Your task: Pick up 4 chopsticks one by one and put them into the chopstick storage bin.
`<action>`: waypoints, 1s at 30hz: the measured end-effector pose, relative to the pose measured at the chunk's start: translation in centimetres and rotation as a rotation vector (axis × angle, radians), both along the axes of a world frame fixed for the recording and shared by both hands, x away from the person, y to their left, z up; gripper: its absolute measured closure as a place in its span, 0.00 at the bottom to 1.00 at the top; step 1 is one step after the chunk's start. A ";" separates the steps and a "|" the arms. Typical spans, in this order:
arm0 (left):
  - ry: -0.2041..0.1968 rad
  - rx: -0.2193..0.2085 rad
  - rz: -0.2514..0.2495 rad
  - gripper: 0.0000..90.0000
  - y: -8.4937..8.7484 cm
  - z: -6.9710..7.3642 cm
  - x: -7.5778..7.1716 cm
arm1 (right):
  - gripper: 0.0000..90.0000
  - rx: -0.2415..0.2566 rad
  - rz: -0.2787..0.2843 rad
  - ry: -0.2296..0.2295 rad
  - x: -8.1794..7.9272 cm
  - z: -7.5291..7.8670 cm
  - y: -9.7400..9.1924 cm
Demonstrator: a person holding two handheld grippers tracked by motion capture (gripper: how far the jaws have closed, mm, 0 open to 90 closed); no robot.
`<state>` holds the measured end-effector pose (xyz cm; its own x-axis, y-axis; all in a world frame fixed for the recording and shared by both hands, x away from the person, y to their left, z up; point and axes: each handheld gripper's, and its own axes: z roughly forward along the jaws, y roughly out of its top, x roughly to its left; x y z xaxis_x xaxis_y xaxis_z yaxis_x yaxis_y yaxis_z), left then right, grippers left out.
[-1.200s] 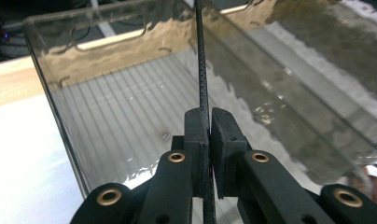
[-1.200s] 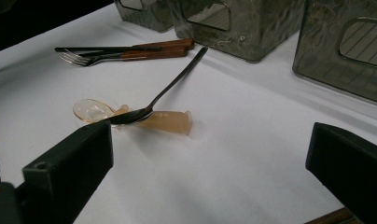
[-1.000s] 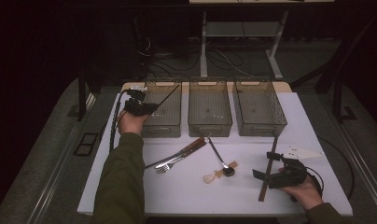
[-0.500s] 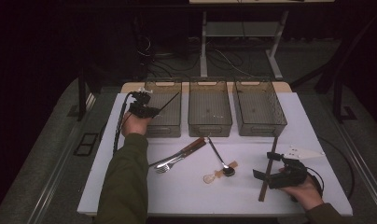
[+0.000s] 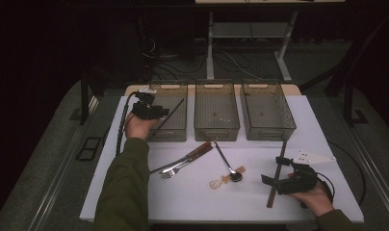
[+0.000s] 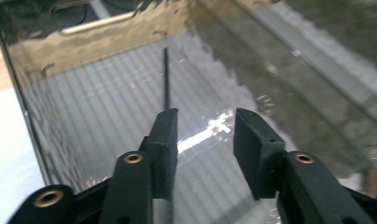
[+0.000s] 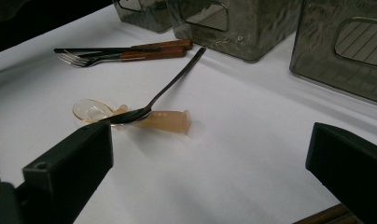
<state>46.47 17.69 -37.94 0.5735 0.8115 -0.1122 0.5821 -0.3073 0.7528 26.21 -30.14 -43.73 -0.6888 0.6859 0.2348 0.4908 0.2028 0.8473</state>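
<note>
My left gripper [image 5: 159, 111] hovers over the left bin [image 5: 175, 126], near its left wall. In the left gripper view the left gripper [image 6: 205, 126] has a clear gap between its jaws, which have just been opening. A thin dark stick [image 6: 166, 79] runs along the inner face of the left jaw and points into the bin; the pads do not press on it. The same thin dark stick [image 5: 173, 109] slants up and right across the bin. My right gripper [image 5: 274, 170] rests low at the table's right front, wide open, over a long brown stick [image 5: 274, 190].
Middle bin [image 5: 216, 126] and right bin [image 5: 268, 127] stand in a row at the back. A wood-handled fork and knife [image 5: 183, 162] lie mid-table. A metal spoon [image 7: 170, 84] rests across an amber plastic spoon [image 7: 163, 120] ahead of my right gripper [image 7: 210, 154].
My left hand has shifted a little farther back and left over the left bin, with the thin stick still at its jaws. The right hand has stayed put.
</note>
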 end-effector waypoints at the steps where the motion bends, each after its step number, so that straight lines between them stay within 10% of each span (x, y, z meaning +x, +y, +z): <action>1: -0.007 -0.004 -0.012 0.62 0.0 0.2 -0.2 | 0.01 0.000 0.000 0.001 0.0 0.0 0.0; 12: -0.075 -0.004 -0.156 0.45 -0.5 2.0 -3.4 | 0.01 -0.007 -0.001 0.001 0.0 0.0 0.0; 30: -0.143 -0.099 -0.209 0.27 1.2 0.7 -9.0 | 0.01 -0.034 0.024 0.002 0.3 -0.2 0.4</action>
<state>37.51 18.85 -37.21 0.7429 0.6632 -0.0910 0.3994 -0.3300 0.8553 26.51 -29.77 -43.95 -0.7046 0.6768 0.2135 0.4875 0.2429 0.8387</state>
